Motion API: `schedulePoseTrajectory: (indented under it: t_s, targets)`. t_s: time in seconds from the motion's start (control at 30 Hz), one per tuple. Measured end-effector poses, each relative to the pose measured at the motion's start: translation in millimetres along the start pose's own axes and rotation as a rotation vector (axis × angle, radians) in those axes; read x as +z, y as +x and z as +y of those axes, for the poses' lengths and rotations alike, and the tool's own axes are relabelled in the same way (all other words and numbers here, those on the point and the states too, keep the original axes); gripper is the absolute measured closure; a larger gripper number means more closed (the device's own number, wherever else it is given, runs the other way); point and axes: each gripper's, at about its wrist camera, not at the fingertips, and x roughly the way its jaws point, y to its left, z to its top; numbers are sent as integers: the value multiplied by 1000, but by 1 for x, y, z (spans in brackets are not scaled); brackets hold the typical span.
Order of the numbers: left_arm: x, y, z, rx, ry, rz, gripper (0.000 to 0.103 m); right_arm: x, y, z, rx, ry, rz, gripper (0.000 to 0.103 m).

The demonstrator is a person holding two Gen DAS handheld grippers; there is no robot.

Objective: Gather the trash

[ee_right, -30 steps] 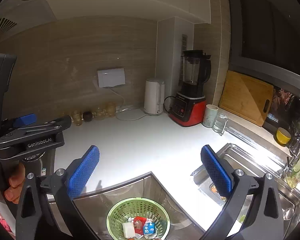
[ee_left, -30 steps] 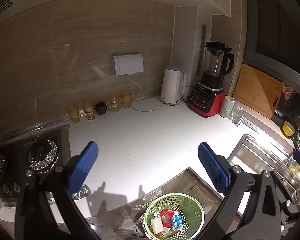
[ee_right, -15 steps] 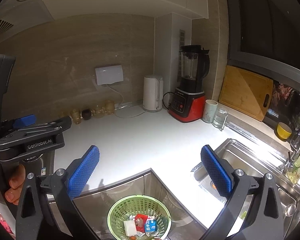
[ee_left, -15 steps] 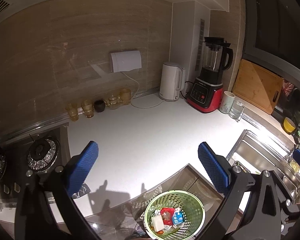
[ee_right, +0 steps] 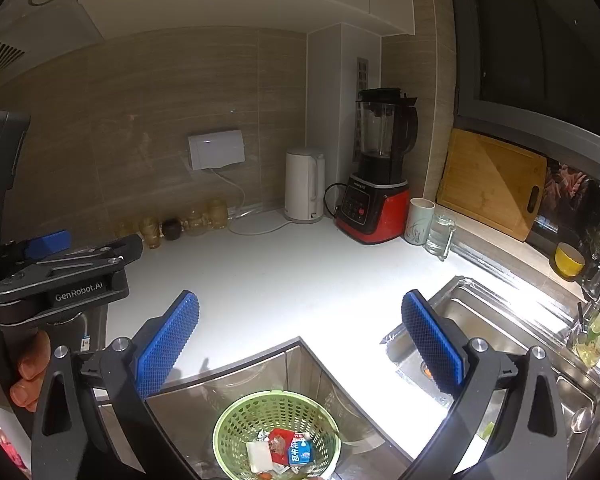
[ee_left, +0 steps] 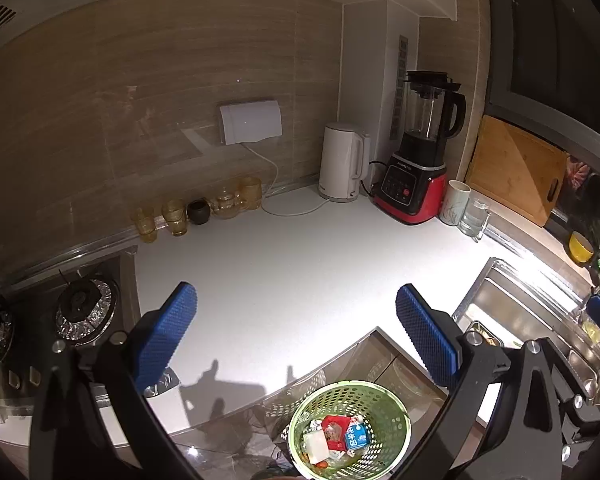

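In the left wrist view, the stove burner (ee_left: 85, 312) sat at the lower left, beside the white counter (ee_left: 300, 272). The left gripper (ee_left: 296, 336) stood wide, holding nothing, above the counter's edge. Below it, bottom centre, the green basket (ee_left: 388, 404) held the trash (ee_left: 338, 434): a red wrapper, a white piece, a blue carton. In the right wrist view, a hand (ee_right: 30, 364) showed at the left edge, the right gripper (ee_right: 300, 340) gaped wide and empty, and the sink (ee_right: 500, 320) lay at right.
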Motion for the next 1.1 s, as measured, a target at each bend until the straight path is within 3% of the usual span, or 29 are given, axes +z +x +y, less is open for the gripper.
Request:
schedulePoseTrajectory:
  t_s: [1.1]
  targets:
    - [2, 12, -6, -2, -2, 12, 8, -1, 15, 1, -6, 8, 22, 2]
